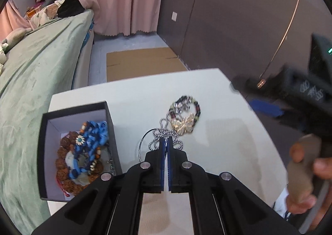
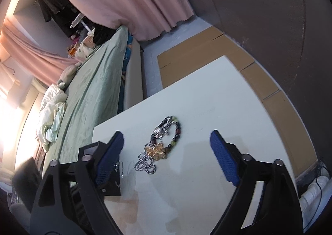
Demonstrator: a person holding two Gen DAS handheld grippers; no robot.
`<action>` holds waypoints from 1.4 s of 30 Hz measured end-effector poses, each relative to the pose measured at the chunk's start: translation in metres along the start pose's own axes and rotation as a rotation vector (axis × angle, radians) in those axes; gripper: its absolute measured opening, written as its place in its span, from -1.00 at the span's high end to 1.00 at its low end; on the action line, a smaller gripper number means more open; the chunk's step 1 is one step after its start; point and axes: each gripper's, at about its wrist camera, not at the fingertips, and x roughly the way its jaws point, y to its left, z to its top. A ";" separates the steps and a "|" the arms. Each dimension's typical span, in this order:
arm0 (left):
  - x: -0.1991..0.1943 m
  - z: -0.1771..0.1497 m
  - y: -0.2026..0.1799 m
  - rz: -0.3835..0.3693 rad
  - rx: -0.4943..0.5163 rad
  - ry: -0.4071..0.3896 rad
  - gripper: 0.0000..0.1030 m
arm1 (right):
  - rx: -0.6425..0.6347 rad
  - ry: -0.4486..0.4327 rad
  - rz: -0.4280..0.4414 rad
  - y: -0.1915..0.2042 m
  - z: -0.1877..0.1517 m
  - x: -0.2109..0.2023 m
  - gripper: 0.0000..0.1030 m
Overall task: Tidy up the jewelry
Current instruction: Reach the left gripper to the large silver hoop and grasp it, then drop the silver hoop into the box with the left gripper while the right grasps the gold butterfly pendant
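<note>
Two grippers over the white table (image 1: pixel 217 131): left gripper (image 1: pixel 166 143) pinches the silver ball chain (image 1: pixel 164 131), right gripper (image 2: pixel 166 151) spread wide above the beaded bracelet (image 2: pixel 175 133)

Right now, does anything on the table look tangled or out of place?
Yes. The silver ball chain, gold brooch and beaded bracelet lie knotted together in one heap on the white table, outside the black box.
</note>
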 end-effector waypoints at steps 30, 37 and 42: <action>-0.081 0.012 0.084 -0.039 -0.173 -0.138 1.00 | -0.188 0.131 -0.321 0.056 -0.038 0.098 -0.39; -0.079 0.010 0.088 -0.043 -0.181 -0.127 1.00 | -0.245 0.107 -0.396 0.064 -0.040 0.104 0.21; -0.075 0.011 0.092 -0.039 -0.188 -0.114 1.00 | -0.184 0.102 -0.315 0.060 -0.033 0.093 0.22</action>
